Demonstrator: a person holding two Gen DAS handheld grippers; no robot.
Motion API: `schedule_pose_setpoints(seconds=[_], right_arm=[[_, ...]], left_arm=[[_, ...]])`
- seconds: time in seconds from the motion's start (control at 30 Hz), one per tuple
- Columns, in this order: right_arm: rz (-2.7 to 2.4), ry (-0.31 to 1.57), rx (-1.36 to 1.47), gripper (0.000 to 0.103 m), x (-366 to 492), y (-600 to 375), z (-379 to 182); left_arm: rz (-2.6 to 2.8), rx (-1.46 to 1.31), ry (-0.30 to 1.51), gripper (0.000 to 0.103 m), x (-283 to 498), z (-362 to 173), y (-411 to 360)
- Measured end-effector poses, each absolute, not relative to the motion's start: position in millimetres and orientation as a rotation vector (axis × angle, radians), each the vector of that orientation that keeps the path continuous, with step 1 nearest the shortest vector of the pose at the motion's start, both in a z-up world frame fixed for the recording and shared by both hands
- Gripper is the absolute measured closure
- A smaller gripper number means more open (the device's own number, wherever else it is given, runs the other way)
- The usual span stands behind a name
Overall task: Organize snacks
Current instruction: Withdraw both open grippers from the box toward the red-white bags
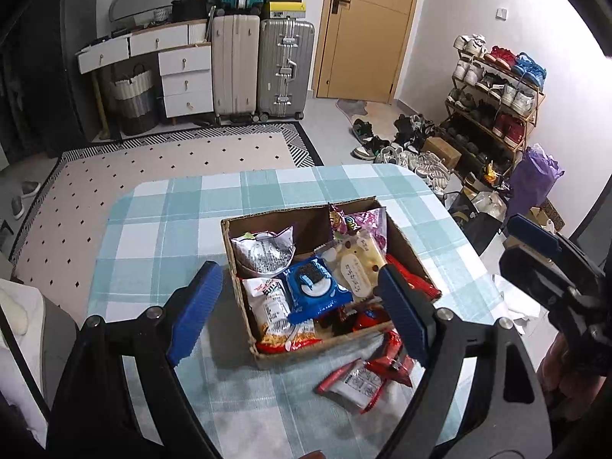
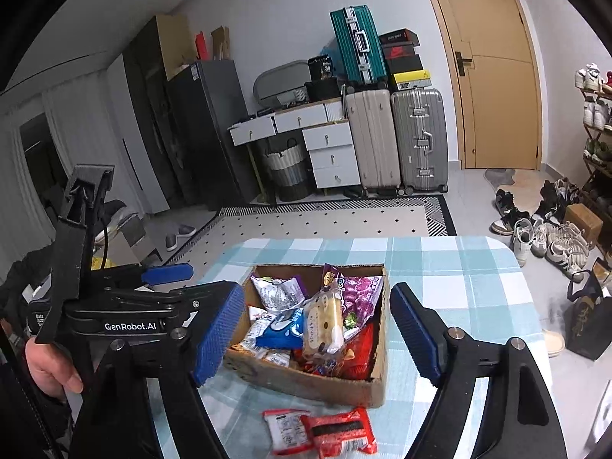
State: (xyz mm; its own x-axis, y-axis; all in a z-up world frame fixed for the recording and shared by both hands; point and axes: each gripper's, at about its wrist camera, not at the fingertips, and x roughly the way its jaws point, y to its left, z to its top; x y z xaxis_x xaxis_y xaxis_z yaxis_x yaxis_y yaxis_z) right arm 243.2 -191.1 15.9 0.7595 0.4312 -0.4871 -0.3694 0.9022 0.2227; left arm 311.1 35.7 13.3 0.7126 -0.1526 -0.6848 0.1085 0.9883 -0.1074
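Note:
A cardboard box (image 1: 409, 246) (image 2: 306, 382) full of snack packets sits on the checked table. Inside lie a blue cookie pack (image 1: 315, 287) (image 2: 281, 331), a pale bread pack (image 1: 357, 266) (image 2: 325, 321), a silver bag (image 1: 266, 252) and a purple bag (image 2: 361, 292). Two red packets (image 1: 363, 376) (image 2: 321, 434) lie on the cloth in front of the box. My left gripper (image 1: 302, 313) is open and empty above the box's near side. My right gripper (image 2: 317, 336) is open and empty above the box too.
The table (image 1: 160, 229) (image 2: 470, 267) has a teal checked cloth and rounded far corners. Beyond it are a dotted rug (image 1: 153, 168), suitcases (image 1: 264, 69), white drawers (image 1: 183, 72), a door (image 1: 367, 30) and a shoe rack (image 1: 497, 91) with shoes on the floor.

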Motion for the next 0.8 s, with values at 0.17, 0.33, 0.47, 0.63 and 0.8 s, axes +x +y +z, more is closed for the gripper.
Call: schedule_pose_setpoints(seconds=[0.17, 0.33, 0.47, 0.63, 0.8], right_arm=[[0.436, 0.505, 0.114, 0.019, 211.6, -198.3, 28.1], [0.443, 0.473, 0.113, 0.016, 183.4, -203.1, 32.1], [0.434, 0.494, 0.115, 0.016, 163.7, -205.7, 23.1], [0.426, 0.512, 0.127, 0.015, 142.1, -207.9, 11.9], [0.419, 0.542, 0.141, 0.011, 125.5, -212.7, -5.9]], left_arm=[[-0.133, -0.062, 0.707, 0.019, 279.0, 26.7, 36.4], [-0.110, -0.054, 0.662, 0.014, 245.5, 32.2, 36.8], [-0.102, -0.046, 0.649, 0.009, 220.3, 28.5, 34.4], [-0.099, -0.060, 0.651, 0.002, 192.5, 13.9, 29.6], [-0.106, -0.080, 0.686, 0.002, 179.1, -8.4, 24.5]])
